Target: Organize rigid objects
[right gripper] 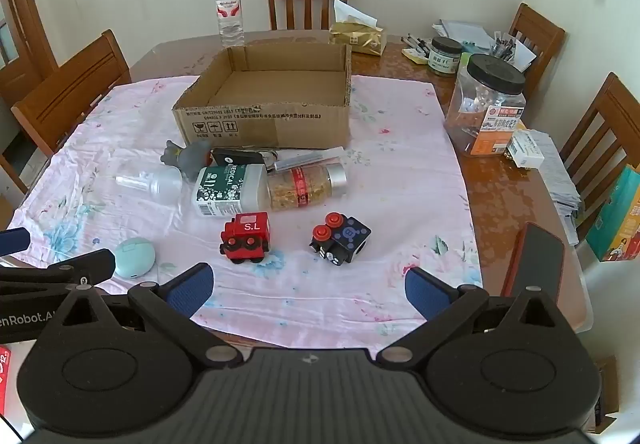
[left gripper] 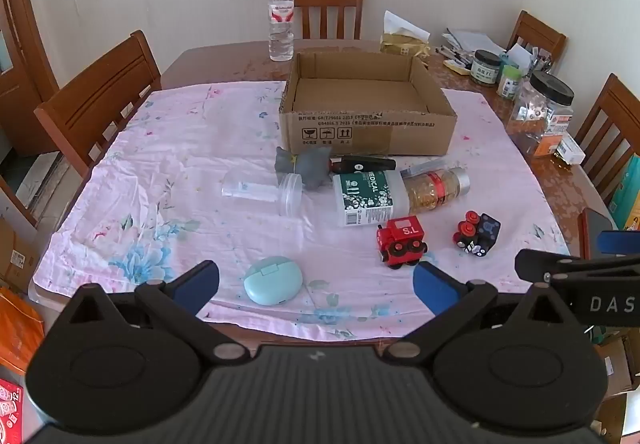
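Note:
An empty cardboard box [left gripper: 362, 124] [right gripper: 264, 120] stands on the pink floral cloth [left gripper: 180, 148]. In front of it lie a grey toy figure [left gripper: 306, 164], a clear jar [left gripper: 260, 190], a white medical bottle [left gripper: 366, 196] [right gripper: 228, 188], a gold-filled jar [left gripper: 436, 186] [right gripper: 306, 186] and a dark pen-like item [left gripper: 368, 163]. Nearer are a red toy train [left gripper: 400, 242] [right gripper: 246, 238], a black toy with red knobs [left gripper: 478, 234] [right gripper: 340, 238] and a mint case [left gripper: 272, 280] [right gripper: 134, 257]. My left gripper [left gripper: 316, 286] hangs open above the near cloth edge, the mint case between its fingers in view. My right gripper [right gripper: 308, 290] is open over bare cloth.
A water bottle [left gripper: 281, 18] stands behind the box. Jars [right gripper: 484, 108], pens, a tissue pack [right gripper: 358, 34] and papers crowd the table's right side. A dark phone-like slab [right gripper: 536, 264] lies at the right edge. Wooden chairs [left gripper: 100, 96] surround the table.

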A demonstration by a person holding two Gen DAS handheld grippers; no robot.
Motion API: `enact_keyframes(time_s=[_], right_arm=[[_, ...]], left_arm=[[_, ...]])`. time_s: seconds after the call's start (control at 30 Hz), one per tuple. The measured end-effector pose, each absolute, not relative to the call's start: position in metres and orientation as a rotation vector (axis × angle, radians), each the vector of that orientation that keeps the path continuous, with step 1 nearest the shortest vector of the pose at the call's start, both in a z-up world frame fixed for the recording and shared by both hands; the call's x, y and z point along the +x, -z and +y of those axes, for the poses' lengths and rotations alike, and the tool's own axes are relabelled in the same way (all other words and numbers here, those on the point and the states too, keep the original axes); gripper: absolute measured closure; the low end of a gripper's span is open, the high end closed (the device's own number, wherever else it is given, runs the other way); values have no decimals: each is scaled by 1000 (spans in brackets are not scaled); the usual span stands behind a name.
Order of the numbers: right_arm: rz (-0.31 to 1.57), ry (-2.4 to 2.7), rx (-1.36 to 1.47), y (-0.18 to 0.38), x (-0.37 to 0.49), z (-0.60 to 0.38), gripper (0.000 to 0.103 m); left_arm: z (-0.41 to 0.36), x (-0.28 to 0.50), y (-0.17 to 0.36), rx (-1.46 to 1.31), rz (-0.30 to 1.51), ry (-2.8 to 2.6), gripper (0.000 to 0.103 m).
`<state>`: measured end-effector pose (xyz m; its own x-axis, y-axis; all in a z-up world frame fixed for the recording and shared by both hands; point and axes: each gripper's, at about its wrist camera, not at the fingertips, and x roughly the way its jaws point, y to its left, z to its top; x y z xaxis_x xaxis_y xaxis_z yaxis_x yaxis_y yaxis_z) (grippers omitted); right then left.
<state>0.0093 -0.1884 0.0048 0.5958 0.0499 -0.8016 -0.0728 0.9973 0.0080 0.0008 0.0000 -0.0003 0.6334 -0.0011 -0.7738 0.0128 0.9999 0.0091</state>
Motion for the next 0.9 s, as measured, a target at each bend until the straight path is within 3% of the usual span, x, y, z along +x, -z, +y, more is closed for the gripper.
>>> enact_keyframes(time_s=[0.9], right_arm=[[925,-72,-28,-10,9,-183,0]], left_arm=[[5,-2,-6,7,874,6,1]])
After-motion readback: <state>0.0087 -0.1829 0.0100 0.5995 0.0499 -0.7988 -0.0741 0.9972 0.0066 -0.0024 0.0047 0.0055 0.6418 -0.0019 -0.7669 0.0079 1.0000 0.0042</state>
